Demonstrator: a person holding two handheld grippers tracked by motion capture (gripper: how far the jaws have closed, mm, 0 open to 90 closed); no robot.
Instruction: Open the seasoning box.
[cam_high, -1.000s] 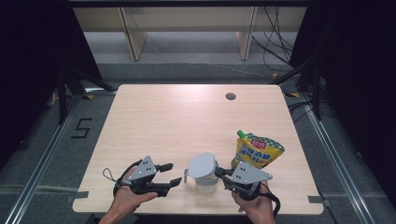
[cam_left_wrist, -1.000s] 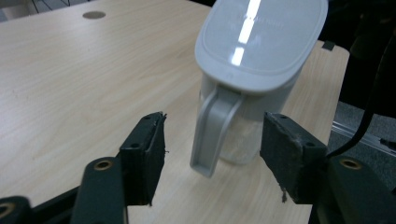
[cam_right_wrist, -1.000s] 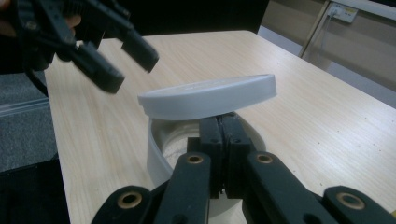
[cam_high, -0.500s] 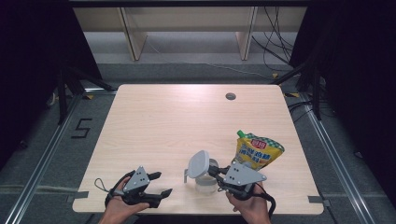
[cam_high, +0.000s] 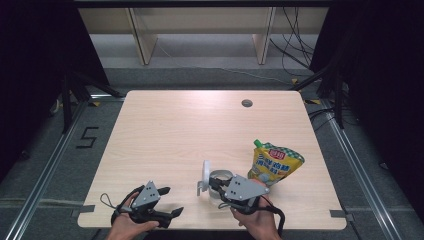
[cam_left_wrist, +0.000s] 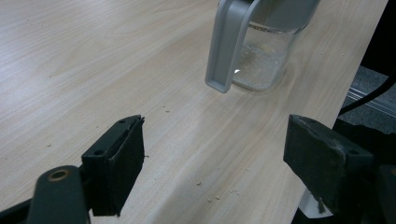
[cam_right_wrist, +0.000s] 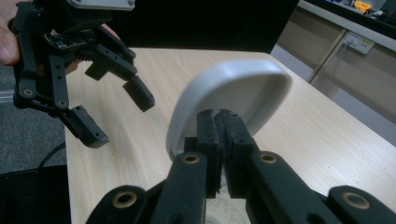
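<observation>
Now, L to R: left gripper (cam_high: 169, 202) sits at the near-left edge of the worktop (cam_high: 175, 130), released; its jaws have just been opening, nothing btwn them. In the left gripper view they stand wide, facing the glass jar (cam_left_wrist: 261, 56) w/ its grey lid arm hanging down the side, well apart from it. Jar (cam_high: 220, 181) stands near the front edge, mid-right, flip lid (cam_high: 205, 175) swung up on edge. Right gripper (cam_high: 214, 184) is clenched tight at the base of that lid; right gripper view shows both jaws pinched together at the hinge end of the white lid (cam_right_wrist: 229, 100). Step in hand looks like holding the lid open, prob. ahead of a refill. To do it well: keep the pinch firm and low by the hinge, don't lever the jar off its base; left gripper could steady the glass. Green-yellow refill pouch (cam_high: 275, 164) lies just right of the jar, close enough to get nudged. Grommet hole (cam_high: 246, 103) far back, no obstacle.
</observation>
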